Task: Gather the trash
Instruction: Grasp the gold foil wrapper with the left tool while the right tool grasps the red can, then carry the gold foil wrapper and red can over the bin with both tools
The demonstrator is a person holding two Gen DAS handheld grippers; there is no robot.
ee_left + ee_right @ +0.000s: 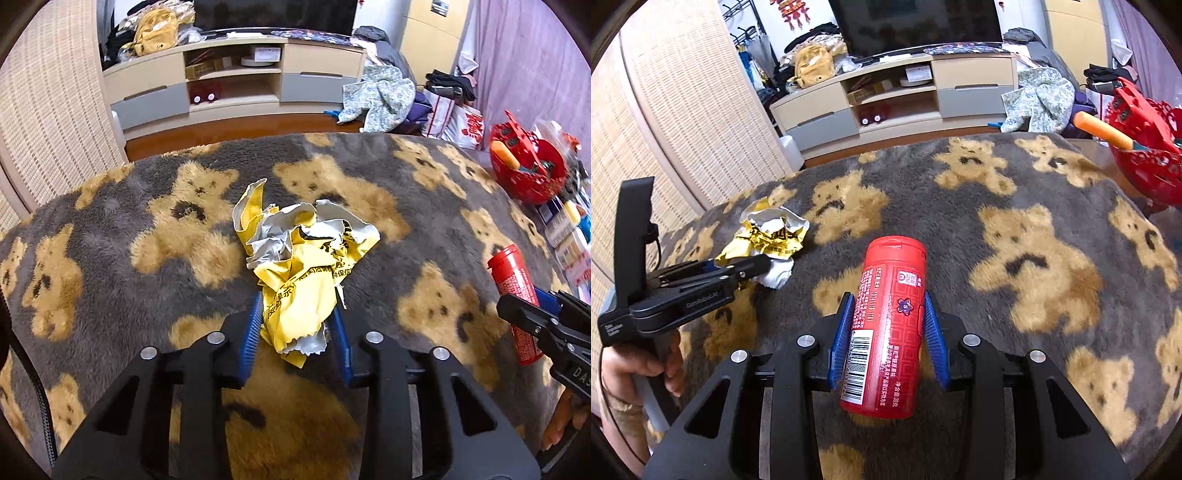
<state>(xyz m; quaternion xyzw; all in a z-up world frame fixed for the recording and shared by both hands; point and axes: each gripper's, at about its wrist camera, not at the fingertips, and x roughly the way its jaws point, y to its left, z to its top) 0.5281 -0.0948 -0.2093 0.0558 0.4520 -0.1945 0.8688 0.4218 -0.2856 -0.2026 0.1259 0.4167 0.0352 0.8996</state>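
Observation:
My left gripper (297, 325) is shut on a crumpled yellow and grey wrapper (303, 266), held between its blue pads just over the bear-pattern blanket (147, 229). The wrapper also shows in the right wrist view (772, 236), with the left gripper (738, 269) beside it. My right gripper (890, 325) is shut on a red cylindrical can (886, 325) with a barcode, its cap pointing away. The can (513, 299) and right gripper (543, 314) show at the right edge of the left wrist view.
A red openwork basket (528, 166) with an orange item stands at the right (1145, 147), with small boxes (569, 229) near it. A TV cabinet (236, 81), clothes piles (380, 96) and a woven screen (55, 110) lie beyond the blanket's far edge.

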